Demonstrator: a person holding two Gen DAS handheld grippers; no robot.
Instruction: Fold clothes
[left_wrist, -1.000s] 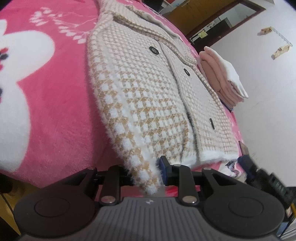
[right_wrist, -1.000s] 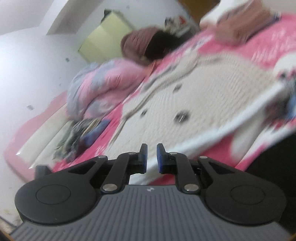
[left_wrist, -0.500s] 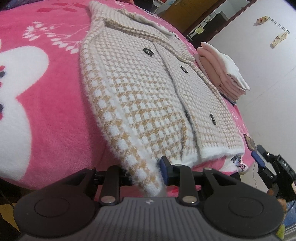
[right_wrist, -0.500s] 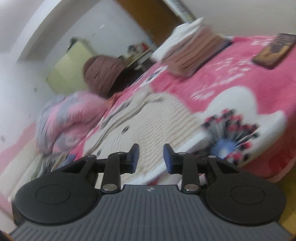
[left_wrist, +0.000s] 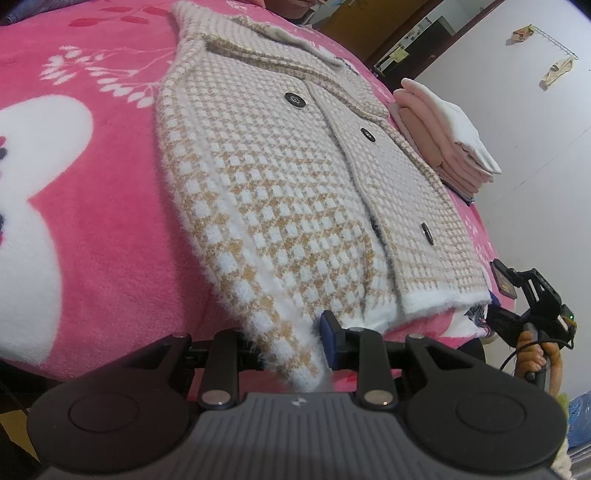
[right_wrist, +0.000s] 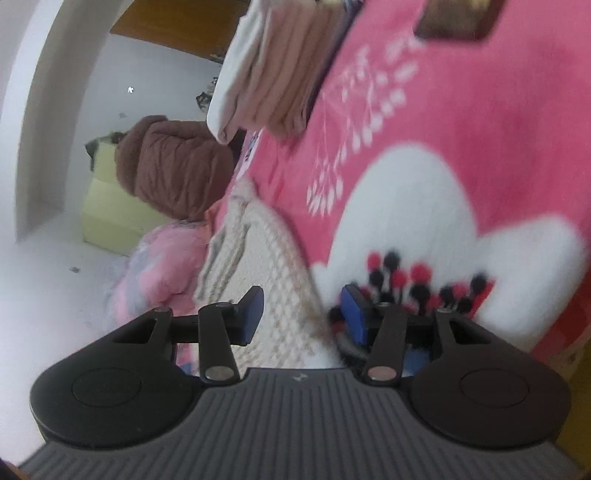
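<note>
1. Your left claw (left_wrist: 291, 345) is clamped on the near corner of the checked knit cardigan (left_wrist: 280, 192); the fuzzy white hem bulges out between the blue pads (left_wrist: 328, 338), and the left-side pad is hidden behind the fabric.
2. The cardigan lies spread flat on the pink blanket (left_wrist: 92, 221) covering the bed, front side up, collar at the far end and hem toward you. Its held corner hangs off the near edge of the bed.
3. Three dark buttons (left_wrist: 294, 99) run down the front placket.
4. Your right claw (right_wrist: 301, 314) is opening; its blue pads stand apart and press on nothing. Part of the cardigan shows in the gap between them, but this view is blurred and you cannot tell how close the fabric is.
5. In the left wrist view your right claw (left_wrist: 532, 295) sits past the far-right hem corner of the cardigan, off the bed's edge, with your hand (left_wrist: 535, 354) on its grip.
6. A stack of folded pink and white clothes (left_wrist: 443, 144) rests on the blanket beyond the cardigan's right side, near the wall.
7. A dark flat object (left_wrist: 502, 278) lies on the blanket near the right hem corner, just beside your right claw.
8. In the right wrist view a brown bundle (right_wrist: 173, 170) sits past the head of the bed.
</note>
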